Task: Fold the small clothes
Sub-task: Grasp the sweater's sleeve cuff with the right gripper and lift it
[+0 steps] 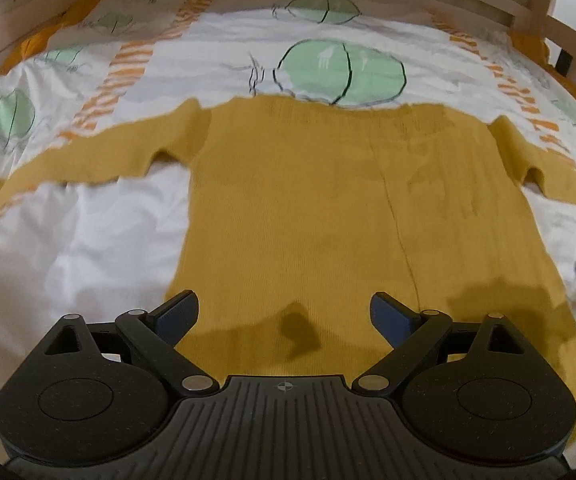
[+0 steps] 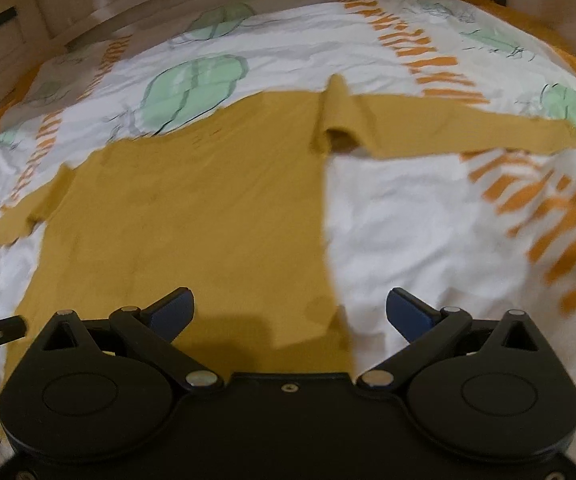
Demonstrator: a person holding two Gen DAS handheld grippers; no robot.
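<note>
- Nearest the left wrist camera, the left gripper [image 1: 283, 314] stands with its jaws spread wide and nothing between them; its blue pads [image 1: 181, 312] hang over the near hem of the mustard knit sweater [image 1: 308, 208]
- Likewise wide and empty, the right gripper [image 2: 290, 312] sits over the sweater's near right corner; one pad is above the knit, the other above bare duvet cover [image 2: 428, 232]
- Spread flat on the printed duvet cover, the sweater has its hem near, its neckline far and both sleeves stretched out to left and right; the right sleeve [image 2: 448, 128] shows a small raised fold at the shoulder
- As a judgement, the ribbed knit looks light, soft and limp; it should drape and stretch rather than hold shape, and may drag on the wrinkled bedding
- Sensible holds would be pinches at the hem corners or at a cuff and shoulder seam; a grip mid-panel would likely bunch it
</note>
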